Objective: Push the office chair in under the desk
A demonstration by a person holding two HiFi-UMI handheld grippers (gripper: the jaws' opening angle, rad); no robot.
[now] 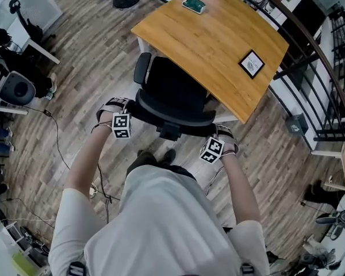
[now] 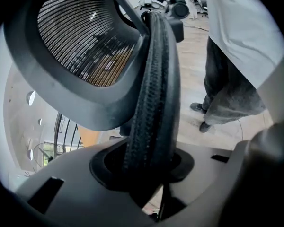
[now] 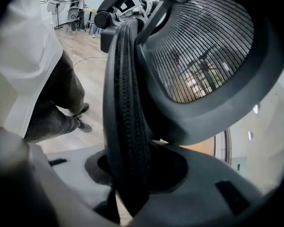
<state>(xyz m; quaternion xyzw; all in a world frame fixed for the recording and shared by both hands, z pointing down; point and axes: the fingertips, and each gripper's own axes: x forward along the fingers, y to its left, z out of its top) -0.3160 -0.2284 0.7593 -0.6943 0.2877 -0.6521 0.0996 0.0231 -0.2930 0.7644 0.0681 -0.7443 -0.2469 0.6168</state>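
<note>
Over on the left, thin dark cables trail across the grey wood-plank floor, close to where the person stands. The left hand-held gripper is clamped at a middling width on the padded black backrest rim, which runs straight down between its jaws. In the middle sits the black mesh-backed office chair, its seat already partly beneath the near corner of the honey-coloured wooden tabletop, its back facing the person. The right hand-held gripper has the same sort of hold on the opposite side of the rim, jaws partly closed and pinching the padding. I'd worry most about the left armrest, which stands just at the tabletop's edge: if it rides too high it would jam there. The chair meets the tabletop at a corner, so an uneven shove from one side could swing it on its base. A hard push might also let the jaws slide off the soft rim.
</note>
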